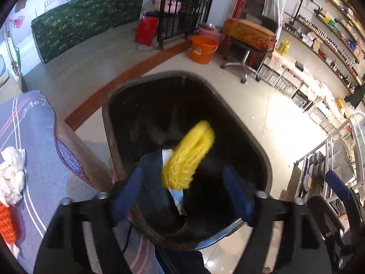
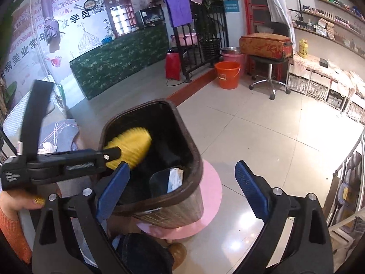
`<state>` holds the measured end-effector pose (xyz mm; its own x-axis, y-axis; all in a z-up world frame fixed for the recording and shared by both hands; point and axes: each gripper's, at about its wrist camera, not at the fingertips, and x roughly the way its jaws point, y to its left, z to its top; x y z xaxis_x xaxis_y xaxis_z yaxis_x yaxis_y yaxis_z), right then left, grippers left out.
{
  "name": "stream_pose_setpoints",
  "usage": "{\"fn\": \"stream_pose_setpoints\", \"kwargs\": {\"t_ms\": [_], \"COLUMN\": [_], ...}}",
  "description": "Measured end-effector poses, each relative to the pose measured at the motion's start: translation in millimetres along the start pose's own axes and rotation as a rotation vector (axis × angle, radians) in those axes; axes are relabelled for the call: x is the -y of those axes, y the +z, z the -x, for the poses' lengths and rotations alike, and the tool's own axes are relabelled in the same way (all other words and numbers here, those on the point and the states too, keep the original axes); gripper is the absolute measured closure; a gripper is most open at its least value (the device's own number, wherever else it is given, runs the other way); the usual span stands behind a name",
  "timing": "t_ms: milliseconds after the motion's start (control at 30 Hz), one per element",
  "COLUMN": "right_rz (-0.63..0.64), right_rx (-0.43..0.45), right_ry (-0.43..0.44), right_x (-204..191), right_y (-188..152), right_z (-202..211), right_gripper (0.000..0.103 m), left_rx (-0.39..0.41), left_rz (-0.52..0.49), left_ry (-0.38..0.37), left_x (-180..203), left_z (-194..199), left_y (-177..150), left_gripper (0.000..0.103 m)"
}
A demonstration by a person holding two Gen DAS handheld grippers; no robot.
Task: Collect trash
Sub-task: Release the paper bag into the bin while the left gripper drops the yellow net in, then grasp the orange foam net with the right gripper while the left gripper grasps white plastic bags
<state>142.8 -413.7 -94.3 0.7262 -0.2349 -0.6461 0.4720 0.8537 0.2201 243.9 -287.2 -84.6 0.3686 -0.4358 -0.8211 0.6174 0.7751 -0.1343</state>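
A brown trash bin (image 1: 109,125) with a dark inside stands on the floor; it also shows in the right wrist view (image 2: 194,159). A yellow foam net piece (image 1: 189,155) is blurred in the air over the bin's opening, between and ahead of my left gripper's (image 1: 184,196) open blue fingers, free of them. It shows in the right wrist view (image 2: 131,147) beside the left gripper. A dark scoop with white paper (image 2: 173,178) lies in the bin. My right gripper (image 2: 182,187) is open and empty over the bin's near side.
White crumpled tissue (image 1: 11,173) and an orange net piece (image 1: 6,223) lie on a grey cloth at left. A pink mat (image 2: 212,191) lies under the bin. An orange bucket (image 2: 227,74), a stool with a suitcase (image 2: 265,45) and shelves stand further back.
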Motion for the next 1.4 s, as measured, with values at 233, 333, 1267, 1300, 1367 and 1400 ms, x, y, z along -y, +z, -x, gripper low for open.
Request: {"fn": "stream_pose_setpoints", "kwargs": {"t_ms": [233,333,1267,1300,1367,1400], "right_rz": [-0.034,-0.03,0.252,0.256,0.261,0.267], "right_rx": [0.003,-0.015,-0.162,-0.165,-0.164,-0.167], "right_ry": [-0.019,-0.014,0.293,0.3,0.31,0.313], "right_x": [8,5,-155,-159,-165,-169], "right_y": [-2,-5,-55,-56,-61,-63], "right_z": [1,-3,-3,-2,2,3], "right_gripper": [0.01,0.01,0.009,0.009,0.009,0.009], "left_rx": [0.104,0.164,0.167,0.164,0.152,0.148], "left_rz": [0.02,0.048,0.287,0.282,0.268,0.263], "left_ry": [0.072,0.064,0.461,0.458,0.443,0.436], "left_x": [-11,-16,-182,-185,-191,-192], "left_z": [39,61,157,157,152,150], "left_y": [-9,-18,-150,-153,-149,-149], "left_gripper": [0.015,0.009,0.011,0.014,0.019,0.023]}}
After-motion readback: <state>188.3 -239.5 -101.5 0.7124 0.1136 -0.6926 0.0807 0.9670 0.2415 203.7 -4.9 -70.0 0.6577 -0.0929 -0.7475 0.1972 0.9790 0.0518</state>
